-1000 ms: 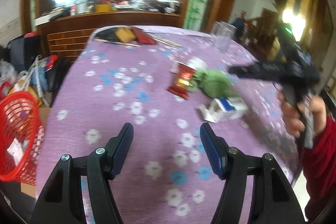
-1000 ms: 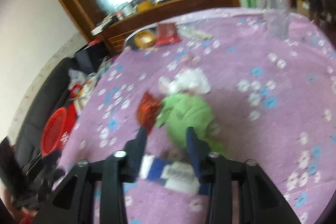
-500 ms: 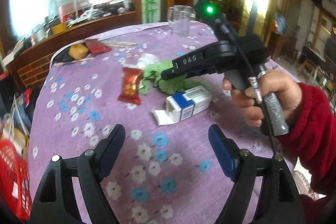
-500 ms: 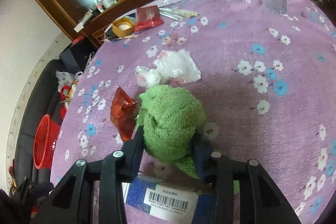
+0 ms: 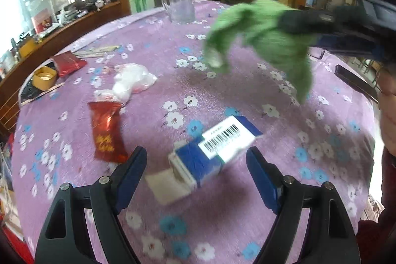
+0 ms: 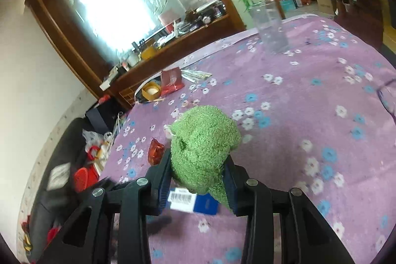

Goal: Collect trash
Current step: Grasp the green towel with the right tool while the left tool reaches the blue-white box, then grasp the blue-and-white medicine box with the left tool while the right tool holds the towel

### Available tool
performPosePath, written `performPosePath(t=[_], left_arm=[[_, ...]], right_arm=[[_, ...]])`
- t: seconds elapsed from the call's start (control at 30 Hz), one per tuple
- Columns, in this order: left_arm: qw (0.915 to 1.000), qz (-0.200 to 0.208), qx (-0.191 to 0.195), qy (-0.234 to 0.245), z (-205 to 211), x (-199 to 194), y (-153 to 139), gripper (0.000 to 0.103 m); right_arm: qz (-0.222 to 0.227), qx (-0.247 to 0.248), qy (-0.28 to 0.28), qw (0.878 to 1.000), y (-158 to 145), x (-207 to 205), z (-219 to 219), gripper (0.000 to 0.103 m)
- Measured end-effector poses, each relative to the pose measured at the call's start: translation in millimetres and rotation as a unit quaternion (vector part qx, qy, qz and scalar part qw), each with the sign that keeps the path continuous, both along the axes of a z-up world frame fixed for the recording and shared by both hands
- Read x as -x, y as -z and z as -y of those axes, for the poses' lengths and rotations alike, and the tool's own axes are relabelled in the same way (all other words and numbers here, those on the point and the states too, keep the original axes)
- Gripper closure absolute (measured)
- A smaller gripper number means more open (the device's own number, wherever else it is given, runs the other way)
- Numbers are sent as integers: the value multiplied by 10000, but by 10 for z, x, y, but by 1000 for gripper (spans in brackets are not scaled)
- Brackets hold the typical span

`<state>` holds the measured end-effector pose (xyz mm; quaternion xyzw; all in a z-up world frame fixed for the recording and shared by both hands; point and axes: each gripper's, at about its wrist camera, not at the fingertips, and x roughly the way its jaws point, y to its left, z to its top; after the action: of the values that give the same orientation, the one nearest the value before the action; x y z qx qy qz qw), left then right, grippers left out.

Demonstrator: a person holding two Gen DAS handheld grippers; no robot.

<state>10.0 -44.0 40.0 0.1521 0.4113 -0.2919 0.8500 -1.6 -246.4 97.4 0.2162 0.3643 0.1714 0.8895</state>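
You had the green cloth [image 6: 205, 147] clamped in your right gripper [image 6: 196, 180], lifted clear; your left gripper [image 5: 196, 173] stood apart over the box [image 5: 217, 142], which needed closing on next.

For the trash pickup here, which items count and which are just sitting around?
Job: blue-and-white carton, red wrapper, white plastic bag, left gripper open over the carton.

Lying about: glass mug, green cloth held in right gripper, yellow tub.
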Motion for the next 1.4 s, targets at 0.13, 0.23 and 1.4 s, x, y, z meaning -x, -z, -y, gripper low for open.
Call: performPosePath(t=[0.13,0.23,1.4], left_arm=[[9994,-301,2,192,48,-83,98,22],[9988,-398,-63,284,89,-33,140,38],[9754,482,941,-1935,-660,652,-158,70]], right_arm=[[-6,-217,55,9998,36,146,163,62],[-11,-283,55,9996,62,203,218,62],[148,102,-124,9998,288,527,-307,62]])
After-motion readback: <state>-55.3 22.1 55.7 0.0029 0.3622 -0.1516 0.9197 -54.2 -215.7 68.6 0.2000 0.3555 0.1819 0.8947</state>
